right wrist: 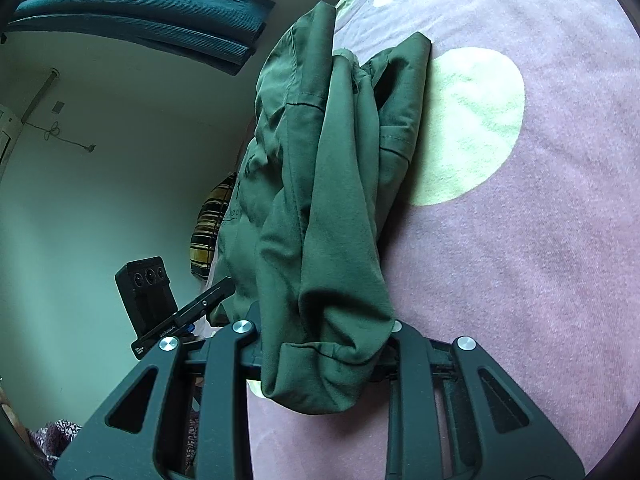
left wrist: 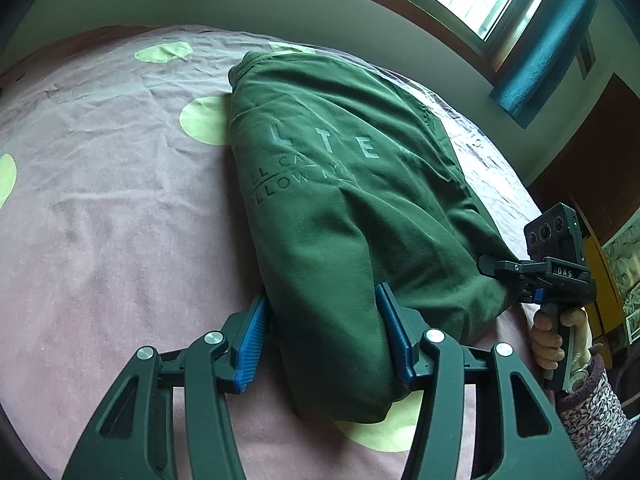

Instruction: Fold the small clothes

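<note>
In the left wrist view we have one green shirt lying on the bed, already doubled over into a long narrow bundle with its printed side up. Our left tool is clamped on the shirt's near end, its blue pads pressing the cloth from both sides. At the right, our right tool meets the same end of the shirt, held by one hand. In the right wrist view that tool is clamped on a thick gathered fold of the shirt. We judge the folding about halfway: the lengthwise fold is done, the crosswise one remains. We count one garment and two tools.
</note>
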Motion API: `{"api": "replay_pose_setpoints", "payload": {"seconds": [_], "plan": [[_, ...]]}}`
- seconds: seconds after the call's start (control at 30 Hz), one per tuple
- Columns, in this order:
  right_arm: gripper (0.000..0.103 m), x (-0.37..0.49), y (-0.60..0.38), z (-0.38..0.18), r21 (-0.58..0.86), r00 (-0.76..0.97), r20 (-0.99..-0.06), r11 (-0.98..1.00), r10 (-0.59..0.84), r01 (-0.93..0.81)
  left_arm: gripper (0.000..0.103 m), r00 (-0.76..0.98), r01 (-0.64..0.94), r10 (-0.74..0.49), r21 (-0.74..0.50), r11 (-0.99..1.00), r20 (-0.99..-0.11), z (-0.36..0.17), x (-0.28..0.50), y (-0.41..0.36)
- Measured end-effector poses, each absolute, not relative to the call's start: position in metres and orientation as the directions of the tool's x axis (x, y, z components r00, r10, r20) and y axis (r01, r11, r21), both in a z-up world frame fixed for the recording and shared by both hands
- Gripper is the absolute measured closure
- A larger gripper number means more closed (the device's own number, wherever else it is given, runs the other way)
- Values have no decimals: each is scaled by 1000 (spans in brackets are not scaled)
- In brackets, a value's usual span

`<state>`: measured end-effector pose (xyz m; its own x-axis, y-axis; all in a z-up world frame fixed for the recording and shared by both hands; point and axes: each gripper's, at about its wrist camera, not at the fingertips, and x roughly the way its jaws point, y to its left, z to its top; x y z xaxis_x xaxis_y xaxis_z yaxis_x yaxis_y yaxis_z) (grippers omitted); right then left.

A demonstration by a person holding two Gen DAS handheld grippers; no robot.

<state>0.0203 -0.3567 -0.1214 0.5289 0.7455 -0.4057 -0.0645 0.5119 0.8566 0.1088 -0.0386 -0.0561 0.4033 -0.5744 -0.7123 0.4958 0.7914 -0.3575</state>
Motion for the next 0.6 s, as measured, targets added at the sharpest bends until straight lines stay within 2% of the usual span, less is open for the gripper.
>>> {"api": "replay_pose_setpoints", "payload": {"seconds": [0.23, 0.6], "plan": [[78, 18, -359, -121, 860, 531, -398, 506, 748, -69, 43, 411, 501, -583, -360, 787, -701, -59, 109, -36], [75, 16, -362, -119, 869, 540, -376, 488, 754, -77, 26, 454, 461, -558, -352, 814, -695, -59, 109, -33]]}}
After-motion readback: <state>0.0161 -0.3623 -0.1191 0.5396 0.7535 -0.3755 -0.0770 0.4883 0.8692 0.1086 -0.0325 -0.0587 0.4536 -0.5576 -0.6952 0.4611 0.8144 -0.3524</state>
